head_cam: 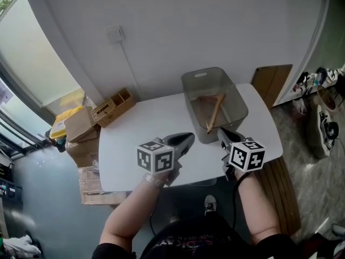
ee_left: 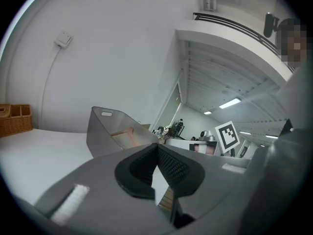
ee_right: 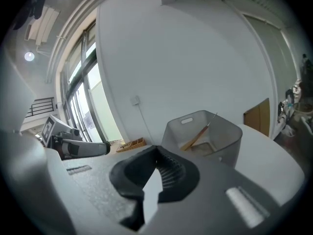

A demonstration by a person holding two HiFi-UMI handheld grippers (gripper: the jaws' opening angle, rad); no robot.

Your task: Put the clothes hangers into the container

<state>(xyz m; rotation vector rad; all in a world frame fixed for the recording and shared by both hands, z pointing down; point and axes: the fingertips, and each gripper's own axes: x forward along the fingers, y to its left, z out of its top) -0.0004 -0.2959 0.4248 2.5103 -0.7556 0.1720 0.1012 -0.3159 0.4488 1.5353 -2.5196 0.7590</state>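
Note:
A translucent grey container stands on the white table at its far right. Wooden clothes hangers lie inside it, one leaning against the wall. My left gripper hovers over the table's front middle, shut and empty. My right gripper is beside it, just in front of the container's near wall, also shut with nothing held. The left gripper view has the container ahead beyond the closed left gripper. From the right gripper I see the container and a hanger ahead on the right.
A wicker organiser sits at the table's far left corner. Cardboard boxes are stacked on the floor to the left. A wooden board leans on the wall at right, with shoes beyond. A slatted bench stands by the table's right side.

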